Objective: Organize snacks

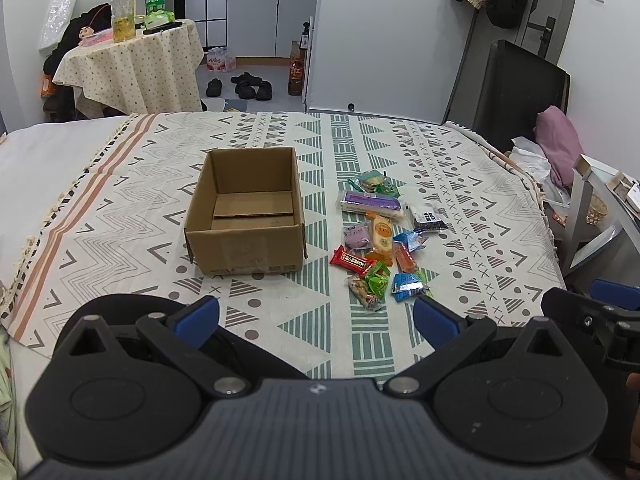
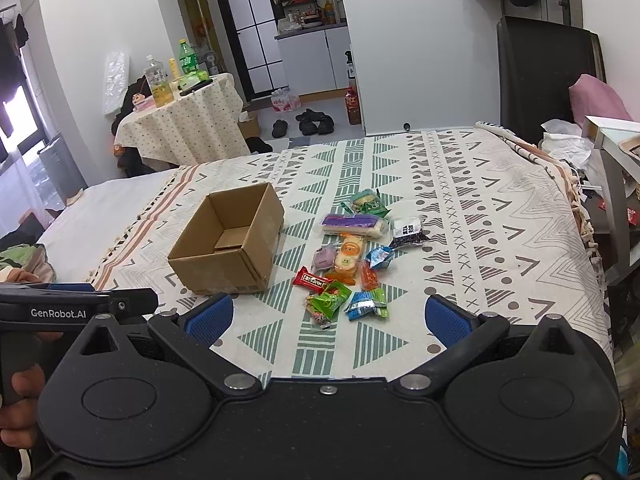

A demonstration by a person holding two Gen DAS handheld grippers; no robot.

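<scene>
While both claws hang spread and empty over the bed (image 1: 120, 184), the snacks (image 1: 380, 236) lie ahead of the left claw (image 1: 316, 316) and right claw (image 2: 328, 316). An empty cardboard box (image 1: 244, 216) sits just left of them; nothing obstructs.

One text reads clearly — "GenRobot.AI", white on the black left gripper (image 2: 80, 312) body — snack labels illegible.

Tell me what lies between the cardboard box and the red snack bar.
Only bare patterned blanket separates the cardboard box from the red snack bar; no snack sits in that gap, clearest in the left wrist view.
</scene>
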